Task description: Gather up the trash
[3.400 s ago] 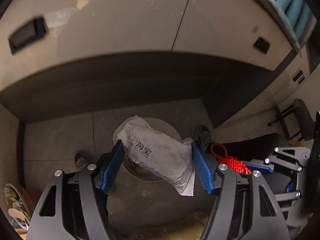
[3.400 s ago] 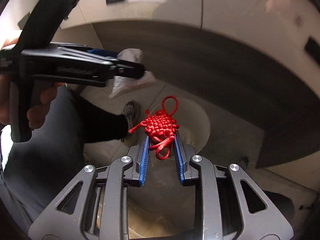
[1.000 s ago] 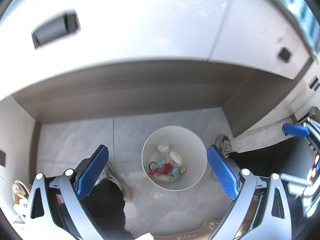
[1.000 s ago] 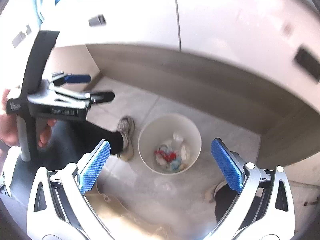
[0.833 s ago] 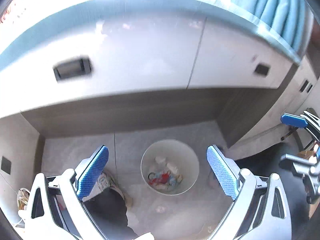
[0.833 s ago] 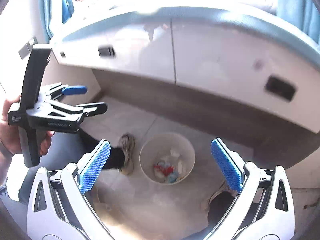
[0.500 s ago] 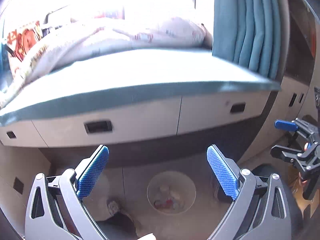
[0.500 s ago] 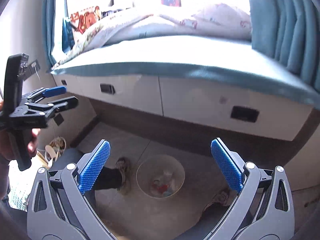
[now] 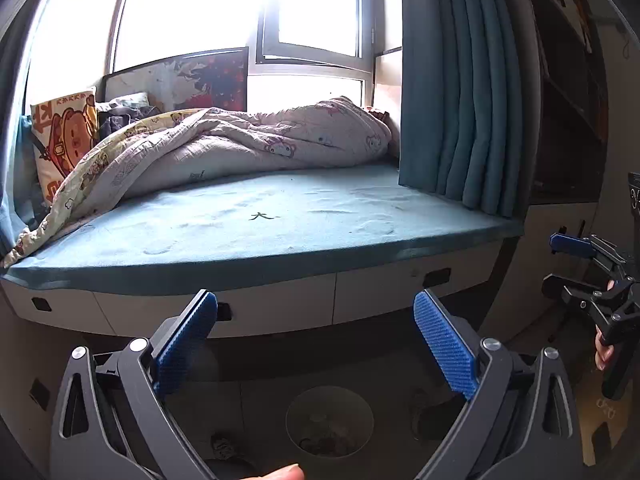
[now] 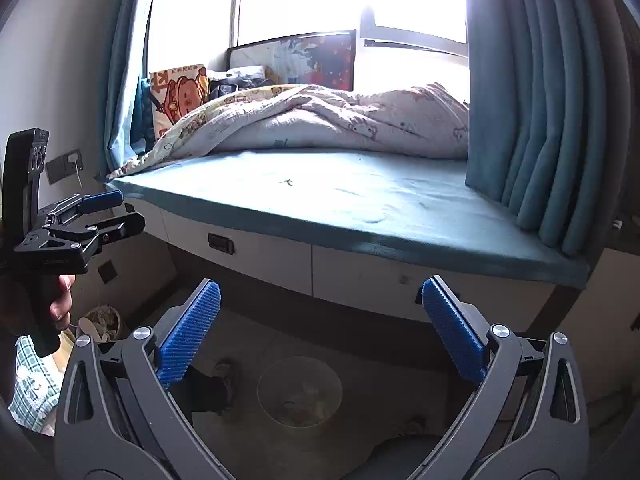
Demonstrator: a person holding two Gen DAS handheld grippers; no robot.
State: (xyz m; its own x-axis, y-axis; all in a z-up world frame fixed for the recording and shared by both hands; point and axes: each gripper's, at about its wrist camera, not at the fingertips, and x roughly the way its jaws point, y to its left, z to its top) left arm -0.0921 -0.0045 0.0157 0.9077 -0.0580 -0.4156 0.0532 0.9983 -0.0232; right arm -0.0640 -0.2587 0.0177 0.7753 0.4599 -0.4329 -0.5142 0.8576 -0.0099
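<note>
One white trash bin [image 9: 329,420] stands on the grey floor [image 9: 260,404] below the bed, low in both wrist views and dim in the shadow; a few scraps of trash [image 10: 298,400] lie in its bottom, too murky to name one by one. It sits between and beneath the blue pads of each tool, well apart from them. Left gripper [image 9: 316,340] is spread wide with nothing between its pads, and right gripper [image 10: 320,332] is likewise wide apart and empty (each also shows at the edge of the other's view, held by a hand on its dark handle). Dark shoes [image 9: 434,414] rest on the floor to either side of the bin. Beyond the bin rises the bed base with its pale drawers [image 9: 276,308] and dark recessed handles. On top lies a teal mattress [image 9: 280,232], bare toward its front edge apart from a small dark fleck near the middle. A crumpled quilt [image 9: 240,148] with cartoon prints is heaped along the mattress's far edge by the bright window [image 9: 200,8], and a cartoon pillow [image 9: 64,136] leans at the far left corner. Teal curtains [image 9: 460,92] hang over the right end of the mattress.
</note>
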